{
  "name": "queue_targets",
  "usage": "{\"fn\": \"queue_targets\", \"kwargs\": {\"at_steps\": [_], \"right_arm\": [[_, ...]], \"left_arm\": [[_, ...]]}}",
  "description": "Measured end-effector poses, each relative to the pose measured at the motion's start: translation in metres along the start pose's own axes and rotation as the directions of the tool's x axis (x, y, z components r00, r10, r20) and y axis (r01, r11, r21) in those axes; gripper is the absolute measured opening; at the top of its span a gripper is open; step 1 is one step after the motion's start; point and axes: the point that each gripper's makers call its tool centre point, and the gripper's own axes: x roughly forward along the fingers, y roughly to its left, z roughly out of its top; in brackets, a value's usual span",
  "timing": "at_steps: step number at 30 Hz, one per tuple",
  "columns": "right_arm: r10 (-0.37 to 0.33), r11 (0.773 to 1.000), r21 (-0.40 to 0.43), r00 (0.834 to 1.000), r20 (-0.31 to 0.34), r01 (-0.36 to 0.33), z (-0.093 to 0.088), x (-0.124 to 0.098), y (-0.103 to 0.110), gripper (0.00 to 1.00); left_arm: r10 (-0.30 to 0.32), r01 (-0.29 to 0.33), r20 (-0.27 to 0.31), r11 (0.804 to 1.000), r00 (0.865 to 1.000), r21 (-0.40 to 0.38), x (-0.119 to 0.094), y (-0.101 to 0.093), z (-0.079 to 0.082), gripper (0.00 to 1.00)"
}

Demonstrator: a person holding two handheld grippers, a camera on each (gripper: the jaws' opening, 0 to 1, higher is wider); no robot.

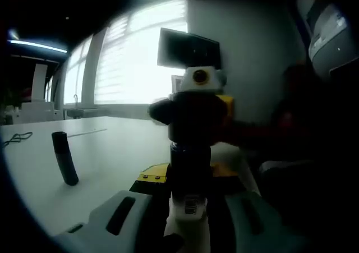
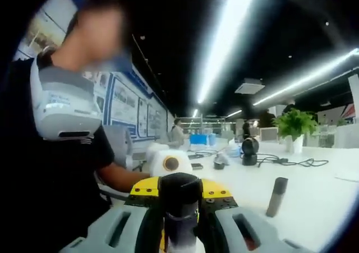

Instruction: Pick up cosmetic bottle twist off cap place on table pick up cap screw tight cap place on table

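Both grippers hold one cosmetic bottle (image 1: pixel 189 180) up above the white table (image 1: pixel 106 152). Left gripper (image 1: pixel 188 222) squeezes its body; right gripper (image 2: pixel 180 230) squeezes the black cap (image 2: pixel 179 192). Turn the cap slowly, keeping the bottle straight and still.

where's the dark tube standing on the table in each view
Left gripper view: the dark tube stands left of centre on the white table, leaning slightly.
Right gripper view: the same tube stands at the lower right, on the table.
Shared landmark: the cosmetic bottle, low in the centre of both views.
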Motion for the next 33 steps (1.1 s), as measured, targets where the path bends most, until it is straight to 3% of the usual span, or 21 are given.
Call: {"fn": "queue_targets", "kwargs": {"at_steps": [8, 27, 33], "right_arm": [[0.028, 1.000, -0.004, 1.000, -0.003, -0.028, -0.0002, -0.0007, -0.0001, 0.18], [0.004, 1.000, -0.007, 1.000, -0.018, -0.005, -0.0001, -0.0013, 0.0009, 0.19], [-0.056, 0.998, 0.032, 0.998, -0.023, 0.056, -0.0009, -0.0015, -0.0026, 0.42]], "left_arm": [[-0.002, 0.002, 0.000, 1.000, 1.000, 0.000, -0.0002, 0.0030, -0.0004, 0.14], [-0.003, 0.003, 0.001, 1.000, 1.000, 0.009, -0.0007, 0.0012, 0.0004, 0.14], [-0.001, 0.001, 0.001, 1.000, 1.000, 0.003, -0.0005, 0.0009, 0.0002, 0.14]]}}
